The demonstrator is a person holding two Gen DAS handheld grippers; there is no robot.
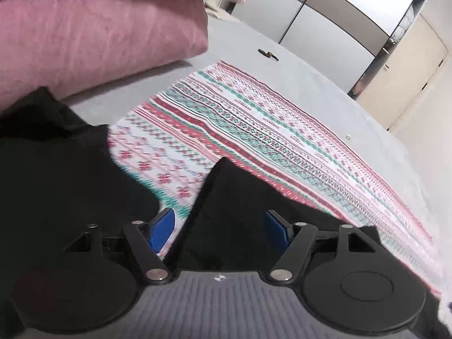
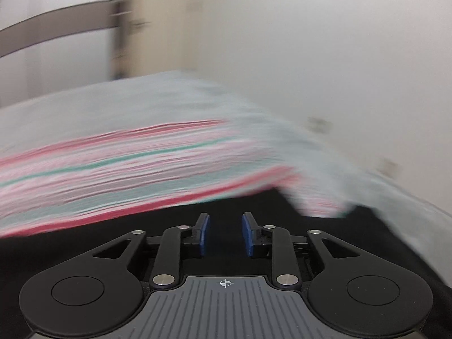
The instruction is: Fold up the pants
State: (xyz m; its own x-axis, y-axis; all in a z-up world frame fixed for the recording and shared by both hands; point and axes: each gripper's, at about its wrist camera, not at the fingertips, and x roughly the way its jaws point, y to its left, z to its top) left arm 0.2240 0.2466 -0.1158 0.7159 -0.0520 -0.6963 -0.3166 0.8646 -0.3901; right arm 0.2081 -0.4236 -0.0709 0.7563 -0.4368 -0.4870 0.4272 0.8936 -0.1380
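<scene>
Black pants point(image 1: 234, 214) lie on a patterned red, green and white cloth point(image 1: 254, 130) on a grey bed. In the left wrist view my left gripper point(image 1: 219, 226) is open, and a pointed corner of the black fabric rises between its blue fingers point(image 1: 162, 230). More black fabric point(image 1: 56, 163) lies to the left. In the right wrist view, which is blurred, my right gripper point(image 2: 224, 233) is open with a narrow gap, just above the black pants point(image 2: 113, 240). Nothing is held between its blue pads point(image 2: 248, 234).
A pink pillow point(image 1: 93, 34) sits at the back left of the grey bed point(image 1: 325, 79). A small dark object point(image 1: 268, 54) lies on the bed beyond the cloth. Wardrobe doors point(image 1: 339, 8) stand behind. The bed edge point(image 2: 381, 180) drops off at right near a wall.
</scene>
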